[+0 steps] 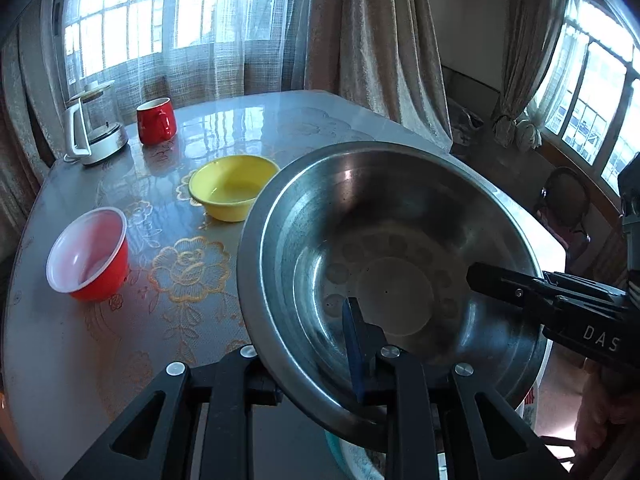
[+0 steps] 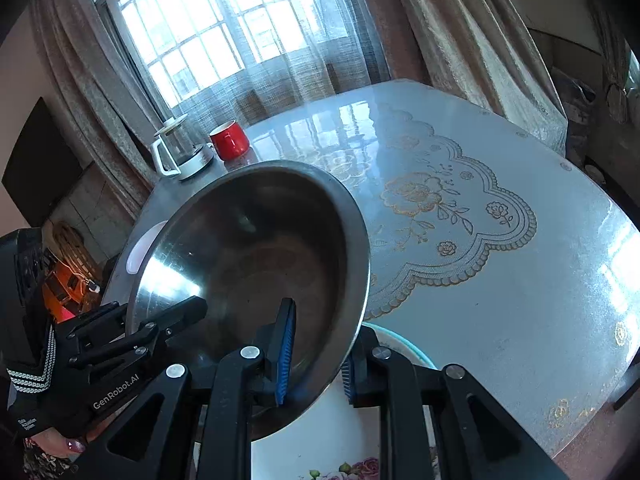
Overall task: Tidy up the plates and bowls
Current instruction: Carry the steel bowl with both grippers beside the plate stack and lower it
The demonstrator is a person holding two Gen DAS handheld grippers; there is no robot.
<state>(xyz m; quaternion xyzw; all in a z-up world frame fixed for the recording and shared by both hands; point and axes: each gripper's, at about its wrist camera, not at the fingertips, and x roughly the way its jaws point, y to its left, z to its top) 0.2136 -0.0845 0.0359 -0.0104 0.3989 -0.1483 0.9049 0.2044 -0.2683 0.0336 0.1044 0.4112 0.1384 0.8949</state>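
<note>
The fingers of the left gripper [image 1: 320, 364] pinch the near rim of a steel bowl [image 1: 392, 248], one blue pad [image 1: 354, 344] inside and the other hidden under the rim, so the jaws stand nearly closed on the metal. The right gripper [image 2: 316, 350] clamps the same bowl's rim from the other side, one blue pad [image 2: 286, 348] inside and one outside. The bowl is empty, held tilted between both grippers, above the near edge of the table [image 2: 520, 280]. Right under it lies a white plate [image 2: 320, 440] with a flower print and a pale blue rim. Further out on the lace-patterned table stands a red bowl [image 1: 90, 256] with a white inside, empty, and beyond it a yellow bowl [image 1: 232, 186], which looks empty too. At the far edge by the window stand a red mug [image 1: 156, 120] and, just beside it, a glass kettle [image 1: 94, 124] on its base.
</note>
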